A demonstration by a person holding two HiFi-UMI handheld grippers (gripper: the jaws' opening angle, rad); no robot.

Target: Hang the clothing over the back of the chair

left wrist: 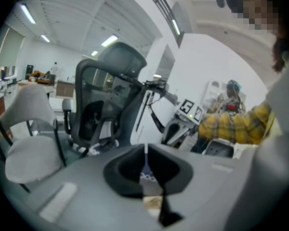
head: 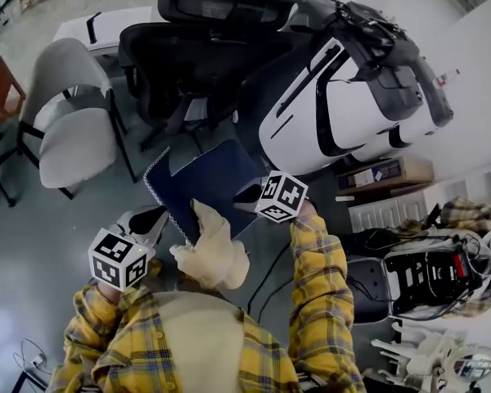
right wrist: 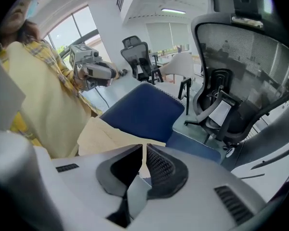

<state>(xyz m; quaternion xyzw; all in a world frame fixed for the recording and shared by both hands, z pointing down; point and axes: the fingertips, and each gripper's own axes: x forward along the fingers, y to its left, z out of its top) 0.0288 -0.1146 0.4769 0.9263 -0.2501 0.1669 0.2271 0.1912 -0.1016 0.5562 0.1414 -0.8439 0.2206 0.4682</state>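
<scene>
Both pairs of jaws are pinched shut on the garment (head: 209, 178): left gripper (head: 158, 218) at its 8 o'clock, right gripper (head: 249, 193) at 3. Its navy knit panel and soft cream folds are held below the black mesh chair (head: 188, 64) at 12.

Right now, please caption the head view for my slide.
The left gripper and right gripper hold a navy-and-cream garment before a black chair.

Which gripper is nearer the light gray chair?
Left. The left gripper is at the side of the clothing toward the light gray chair; the right gripper is at its opposite side, farther.
</scene>
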